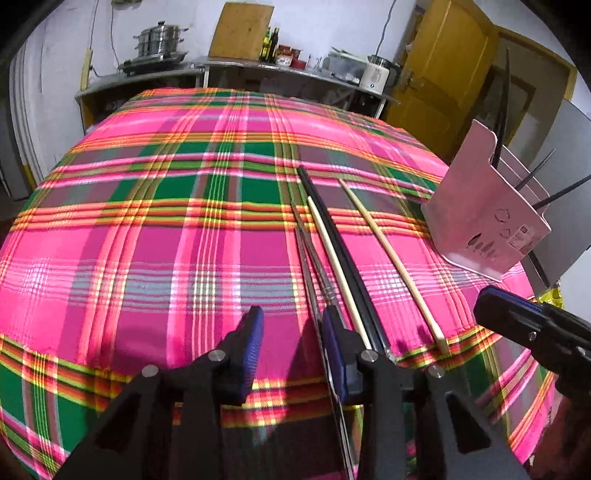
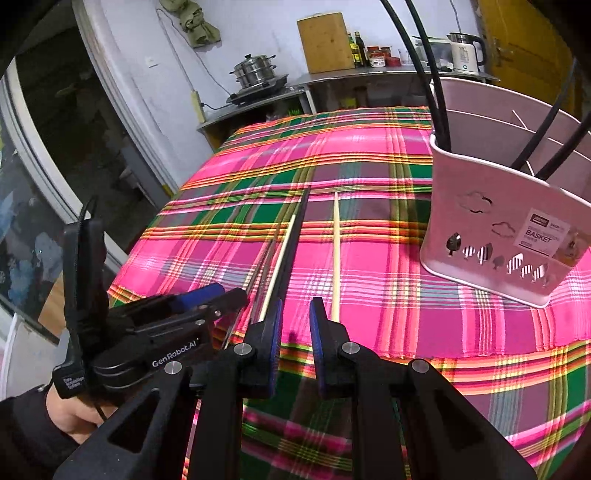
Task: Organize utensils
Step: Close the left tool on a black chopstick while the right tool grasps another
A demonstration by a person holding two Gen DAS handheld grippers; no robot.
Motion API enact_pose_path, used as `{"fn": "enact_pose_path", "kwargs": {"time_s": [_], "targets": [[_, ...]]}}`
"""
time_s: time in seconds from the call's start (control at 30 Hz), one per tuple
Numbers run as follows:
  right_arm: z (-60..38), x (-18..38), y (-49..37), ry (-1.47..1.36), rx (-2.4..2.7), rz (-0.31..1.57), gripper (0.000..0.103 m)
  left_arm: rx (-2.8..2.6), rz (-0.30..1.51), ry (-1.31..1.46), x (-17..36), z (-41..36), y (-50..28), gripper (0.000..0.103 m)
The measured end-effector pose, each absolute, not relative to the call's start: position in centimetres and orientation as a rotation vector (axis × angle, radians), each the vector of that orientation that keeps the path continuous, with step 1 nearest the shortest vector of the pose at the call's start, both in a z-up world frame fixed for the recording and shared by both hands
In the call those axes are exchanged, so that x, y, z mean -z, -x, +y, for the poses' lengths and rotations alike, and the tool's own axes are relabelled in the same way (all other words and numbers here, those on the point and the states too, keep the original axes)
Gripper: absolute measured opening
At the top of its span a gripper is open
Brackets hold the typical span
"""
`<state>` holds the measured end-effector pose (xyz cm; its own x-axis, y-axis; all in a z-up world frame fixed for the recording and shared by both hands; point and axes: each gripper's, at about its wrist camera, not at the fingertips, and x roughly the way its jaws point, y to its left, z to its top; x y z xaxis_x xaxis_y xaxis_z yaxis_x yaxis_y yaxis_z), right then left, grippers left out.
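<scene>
Several chopsticks lie on the plaid tablecloth: a metal pair (image 1: 309, 254), a pale wooden one (image 1: 334, 264), a black pair (image 1: 341, 247) and a second wooden one (image 1: 391, 254) apart to the right. My left gripper (image 1: 293, 334) is open, its right finger (image 1: 338, 354) beside the metal pair's near end. A pink utensil basket (image 2: 498, 229) holding black chopsticks (image 2: 432, 74) stands at the right. My right gripper (image 2: 295, 321) is open and empty at the table's near edge, just left of the lone wooden chopstick (image 2: 336, 254).
The plaid-covered table (image 1: 147, 240) fills both views. Behind it stand a counter with steamer pots (image 1: 160, 38), a cutting board (image 1: 240, 29), bottles and a kettle (image 2: 463, 51). A yellow door (image 1: 443, 81) is at the far right.
</scene>
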<state>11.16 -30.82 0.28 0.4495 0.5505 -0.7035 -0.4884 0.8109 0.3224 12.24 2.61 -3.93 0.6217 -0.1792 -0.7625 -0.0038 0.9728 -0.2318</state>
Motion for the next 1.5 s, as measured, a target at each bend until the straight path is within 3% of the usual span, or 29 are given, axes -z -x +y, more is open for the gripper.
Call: {"fn": "enact_pose_path", "kwargs": {"time_s": [0.13,0.2,0.23,0.27,1.0,1.5], "targets": [[-31.0,-0.2,-11.4,-0.083,-0.637,0.904,0.015,0.103,0.894,0.175,4.0,2.0,-12.4,0.033],[-30.9,-0.1,-11.5,-0.083,-0.636,0.905,0.015,0.084,0.893,0.127,4.1,1.5,-12.4,0.021],[-30.9,-0.1,-11.5,-0.081,-0.636,0.906,0.015,0.067,0.894,0.109,4.1,1.5,-12.5,0.009],[-30.8,-0.1,-11.5,-0.079,-0.638,0.908,0.015,0.052,0.896,0.103,4.1,1.7,-12.6,0.007],[-20.6,2.7,-16.4,0.088,-0.684,0.998,0.015,-0.037,0.905,0.333,4.6,11.3,-11.1,0.006],[-18.6,3.7,-18.3,0.158,-0.621,1.039,0.015,-0.019,0.929,0.186,4.3,10.4,-13.5,0.012]]}}
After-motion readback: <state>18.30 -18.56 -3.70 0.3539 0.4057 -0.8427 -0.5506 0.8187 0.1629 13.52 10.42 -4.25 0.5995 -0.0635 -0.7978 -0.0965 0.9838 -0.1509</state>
